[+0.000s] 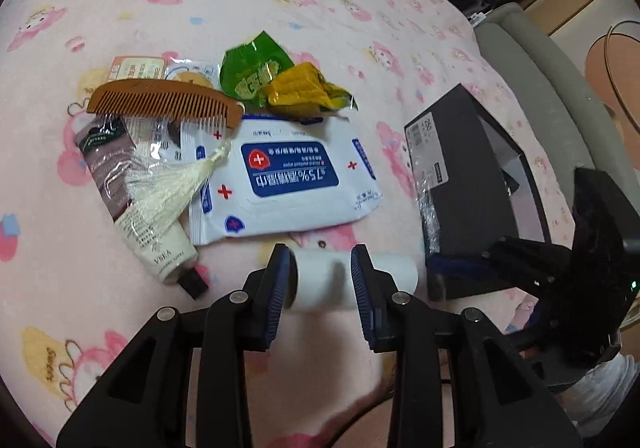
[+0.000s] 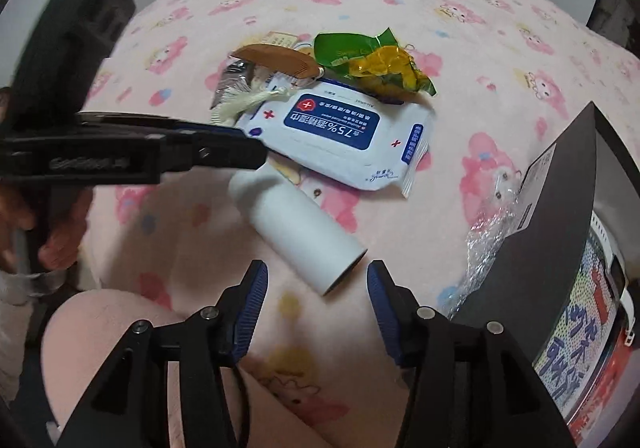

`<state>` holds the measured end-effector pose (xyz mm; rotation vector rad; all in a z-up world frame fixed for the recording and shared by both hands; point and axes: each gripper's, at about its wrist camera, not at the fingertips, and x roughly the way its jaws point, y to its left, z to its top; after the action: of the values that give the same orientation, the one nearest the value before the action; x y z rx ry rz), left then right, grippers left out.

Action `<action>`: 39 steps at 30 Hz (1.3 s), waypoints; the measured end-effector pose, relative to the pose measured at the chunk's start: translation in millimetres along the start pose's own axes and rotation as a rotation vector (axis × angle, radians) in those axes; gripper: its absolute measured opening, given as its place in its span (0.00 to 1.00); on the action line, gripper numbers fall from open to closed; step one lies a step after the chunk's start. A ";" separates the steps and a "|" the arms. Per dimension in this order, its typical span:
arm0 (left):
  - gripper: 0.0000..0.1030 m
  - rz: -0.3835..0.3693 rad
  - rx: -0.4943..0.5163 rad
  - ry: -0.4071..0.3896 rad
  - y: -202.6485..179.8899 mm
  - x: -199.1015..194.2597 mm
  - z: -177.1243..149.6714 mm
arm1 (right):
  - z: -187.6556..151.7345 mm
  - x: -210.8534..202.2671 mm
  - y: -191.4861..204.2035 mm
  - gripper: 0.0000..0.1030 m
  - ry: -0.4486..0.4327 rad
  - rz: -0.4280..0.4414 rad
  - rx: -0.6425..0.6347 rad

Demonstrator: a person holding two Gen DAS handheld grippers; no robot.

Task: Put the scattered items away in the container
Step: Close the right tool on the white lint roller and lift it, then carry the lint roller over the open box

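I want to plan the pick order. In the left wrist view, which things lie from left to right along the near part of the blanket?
hand cream tube → white bottle between the left gripper fingers → black box → right gripper.

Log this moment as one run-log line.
left gripper: open, straddling white bottle, not closed | right gripper: open, empty, near bottle base | box: right of pile | comb, wipes: still out

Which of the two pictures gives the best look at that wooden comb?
The left wrist view: the wooden comb lies broadside, teeth and cream tassel plain. In the right wrist view the comb is smaller, farther off and foreshortened, its teeth hard to make out.
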<state>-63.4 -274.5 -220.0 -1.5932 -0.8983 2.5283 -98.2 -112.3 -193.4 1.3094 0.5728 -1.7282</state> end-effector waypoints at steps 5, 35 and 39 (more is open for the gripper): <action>0.30 -0.005 0.010 0.020 -0.8 2.5 -8.6 | 9.9 20.0 -6.7 0.46 0.027 0.015 0.071; 0.29 -0.083 0.488 -0.120 -296.9 -28.4 34.3 | -48.5 -228.6 -139.9 0.42 -0.443 -0.145 0.228; 0.29 -0.096 0.497 -0.064 -315.8 6.0 26.8 | -74.2 -222.1 -169.4 0.42 -0.431 -0.150 0.275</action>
<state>-176.1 -21.5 -65.9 -1.2882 -0.2965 2.4792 -186.6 113.1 -35.5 1.0427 0.1929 -2.1940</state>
